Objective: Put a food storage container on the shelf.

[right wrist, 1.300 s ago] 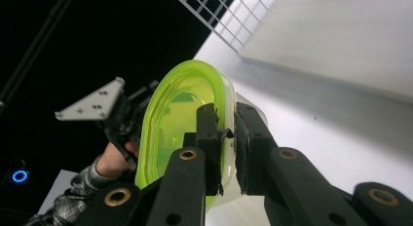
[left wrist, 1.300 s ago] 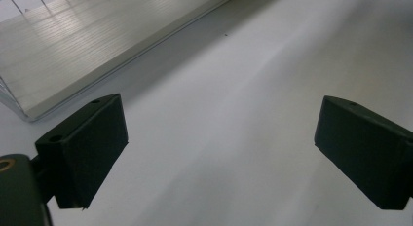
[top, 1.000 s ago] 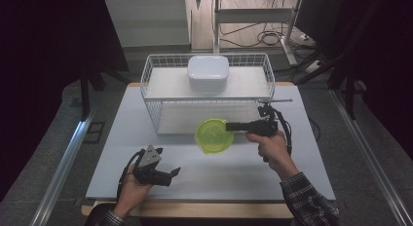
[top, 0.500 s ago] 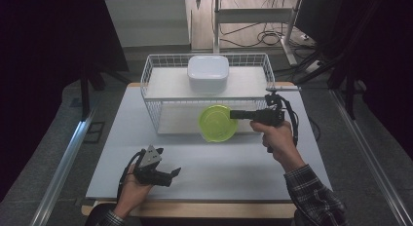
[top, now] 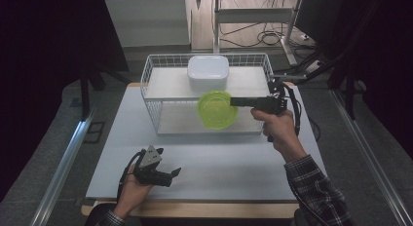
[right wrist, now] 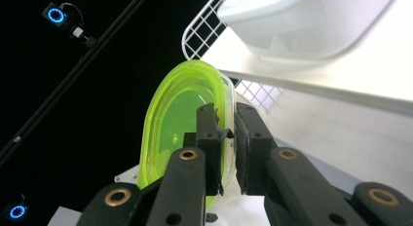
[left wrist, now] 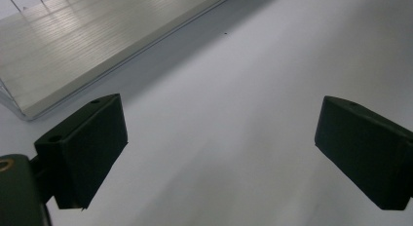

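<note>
Gripping the green bowl (top: 217, 109) by its rim alone, right gripper (right wrist: 226, 138) clamped on the thin edge, bowl tipped on its side in the air in front of the wire rack (top: 156, 70), level with the upper shelf where the white container (top: 208, 72) sits. Likely to pivot or slip out of so narrow a pinch, or to clip the rack's front wires or nudge the container. Resting wide open and empty on the table (top: 229, 162) near the front edge, left gripper (top: 168, 175) too far off to catch a drop.
</note>
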`<state>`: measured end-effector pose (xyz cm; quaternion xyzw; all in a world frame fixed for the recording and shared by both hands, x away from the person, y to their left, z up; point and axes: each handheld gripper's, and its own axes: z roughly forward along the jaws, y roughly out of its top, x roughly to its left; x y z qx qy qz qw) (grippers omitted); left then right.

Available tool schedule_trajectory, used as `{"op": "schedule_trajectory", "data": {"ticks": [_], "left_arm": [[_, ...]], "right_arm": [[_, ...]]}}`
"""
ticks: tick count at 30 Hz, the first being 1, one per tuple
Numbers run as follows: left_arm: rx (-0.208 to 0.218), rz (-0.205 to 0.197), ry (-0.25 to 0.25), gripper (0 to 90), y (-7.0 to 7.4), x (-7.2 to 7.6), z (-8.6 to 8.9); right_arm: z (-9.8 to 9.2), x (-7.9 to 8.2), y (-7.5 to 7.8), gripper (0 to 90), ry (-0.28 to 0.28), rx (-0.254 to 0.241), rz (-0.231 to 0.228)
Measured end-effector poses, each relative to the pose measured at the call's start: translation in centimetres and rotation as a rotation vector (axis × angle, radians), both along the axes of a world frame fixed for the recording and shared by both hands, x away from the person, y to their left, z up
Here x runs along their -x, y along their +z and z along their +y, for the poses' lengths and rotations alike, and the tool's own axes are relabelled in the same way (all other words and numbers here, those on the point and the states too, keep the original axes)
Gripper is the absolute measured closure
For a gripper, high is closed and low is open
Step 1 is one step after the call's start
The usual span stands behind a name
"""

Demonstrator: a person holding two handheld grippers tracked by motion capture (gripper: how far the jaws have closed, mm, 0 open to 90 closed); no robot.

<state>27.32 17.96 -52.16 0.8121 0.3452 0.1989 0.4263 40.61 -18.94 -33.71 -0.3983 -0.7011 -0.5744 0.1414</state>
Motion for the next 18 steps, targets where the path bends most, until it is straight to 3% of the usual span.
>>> {"op": "schedule_trajectory", "data": {"ticks": [18], "left_arm": [[0.006,0.005,-0.001,4.8,0.0,0.0,0.0]], "right_arm": [[0.7,-1.6,4.4,81.9,-0.061,-0.034,-0.050]]}}
